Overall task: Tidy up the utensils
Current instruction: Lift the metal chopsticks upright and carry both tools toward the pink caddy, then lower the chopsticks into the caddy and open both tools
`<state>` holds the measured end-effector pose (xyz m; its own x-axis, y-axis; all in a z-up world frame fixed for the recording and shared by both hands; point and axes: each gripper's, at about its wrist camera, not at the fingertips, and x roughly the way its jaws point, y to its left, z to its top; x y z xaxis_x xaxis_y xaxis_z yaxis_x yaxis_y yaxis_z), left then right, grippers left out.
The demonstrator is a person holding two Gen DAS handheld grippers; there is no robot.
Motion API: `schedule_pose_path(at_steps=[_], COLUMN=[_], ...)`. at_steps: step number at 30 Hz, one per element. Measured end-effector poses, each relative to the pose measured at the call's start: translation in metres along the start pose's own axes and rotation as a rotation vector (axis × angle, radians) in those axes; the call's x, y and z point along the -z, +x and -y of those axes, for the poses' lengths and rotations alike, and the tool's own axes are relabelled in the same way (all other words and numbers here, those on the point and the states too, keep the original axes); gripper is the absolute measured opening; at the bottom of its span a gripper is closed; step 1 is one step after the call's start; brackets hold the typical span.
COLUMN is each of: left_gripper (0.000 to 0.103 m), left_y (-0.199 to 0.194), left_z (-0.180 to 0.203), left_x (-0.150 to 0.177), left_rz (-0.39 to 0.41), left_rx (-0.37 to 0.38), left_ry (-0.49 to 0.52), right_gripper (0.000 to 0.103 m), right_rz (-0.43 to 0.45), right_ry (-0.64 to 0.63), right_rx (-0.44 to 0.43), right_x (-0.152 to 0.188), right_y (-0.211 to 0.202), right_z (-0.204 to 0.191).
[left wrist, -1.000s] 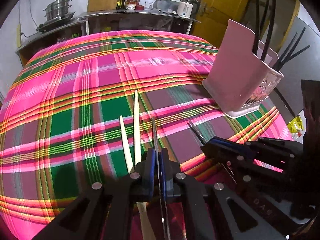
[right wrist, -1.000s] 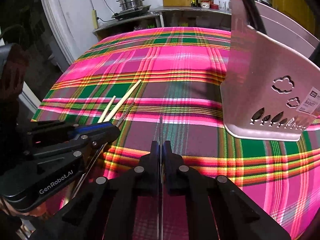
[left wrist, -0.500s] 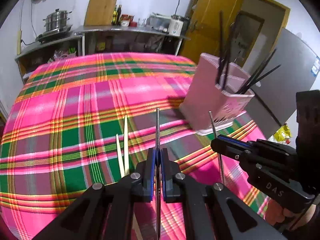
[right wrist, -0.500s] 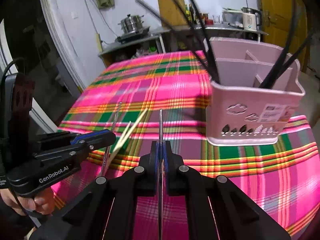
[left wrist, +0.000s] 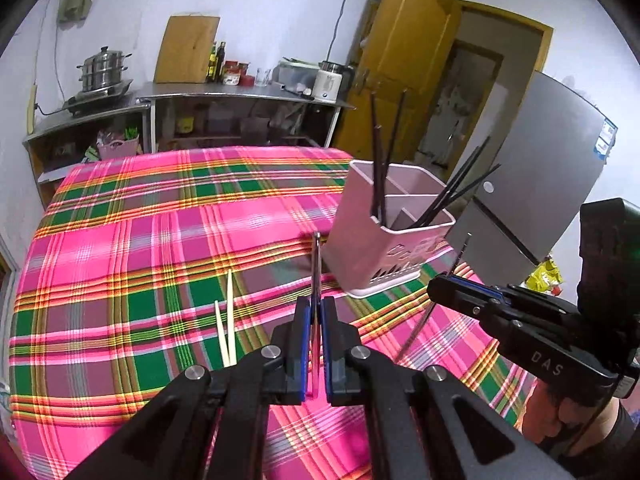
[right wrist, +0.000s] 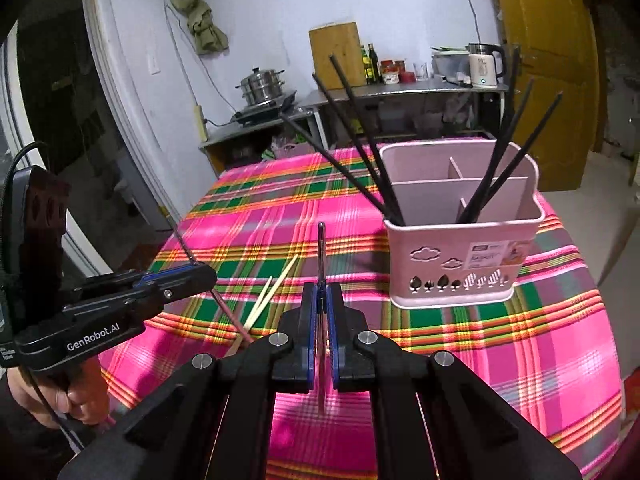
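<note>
My left gripper (left wrist: 316, 308) is shut on a thin metal chopstick (left wrist: 316, 264) that points forward, held above the plaid tablecloth (left wrist: 140, 240). In the right wrist view my right gripper (right wrist: 321, 292) is likewise shut on a second metal chopstick (right wrist: 321, 256). Ahead and to the right stands the pink utensil holder (left wrist: 372, 252) (right wrist: 452, 248), upright, with several black chopsticks (left wrist: 377, 160) leaning in its compartments. Two pale wooden chopsticks (left wrist: 229, 320) (right wrist: 272, 296) lie on the cloth, left of both grippers. Each gripper appears in the other's view, held in a hand.
A steel counter (left wrist: 240, 98) with a steamer pot (left wrist: 105, 68), bottles and a kettle (right wrist: 482, 66) runs behind the table. A grey fridge (left wrist: 552, 168) and a yellow door (left wrist: 408, 72) stand to the right. The table's right edge lies just past the holder.
Both grippers have risen from the cloth, each with its metal chopstick, and tilted up. The holder's open top now shows from above; the wooden chopsticks stayed put.
</note>
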<state>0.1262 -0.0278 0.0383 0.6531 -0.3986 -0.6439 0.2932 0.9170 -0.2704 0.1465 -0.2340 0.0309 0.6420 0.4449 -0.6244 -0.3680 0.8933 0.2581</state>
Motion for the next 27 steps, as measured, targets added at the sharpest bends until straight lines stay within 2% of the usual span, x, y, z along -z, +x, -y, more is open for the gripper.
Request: schedule_pose_path(at_steps=[18, 27], left_gripper=[0.005, 0.005], left_y=[-0.001, 0.007], left_z=[0.03, 0.057], left_x=[-0.014, -0.046], left_rz=[-0.001, 0.018], left_rx=[0.067, 0.115], left_ry=[0.023, 0.055], right_gripper=[0.005, 0.005], right_rz=[0.044, 0.096], right_ry=[0.023, 0.024], right_rx=[0.033, 0.071], right_x=[-0.003, -0.023], right_y=[-0.031, -0.05], right_z=[0.014, 0.026])
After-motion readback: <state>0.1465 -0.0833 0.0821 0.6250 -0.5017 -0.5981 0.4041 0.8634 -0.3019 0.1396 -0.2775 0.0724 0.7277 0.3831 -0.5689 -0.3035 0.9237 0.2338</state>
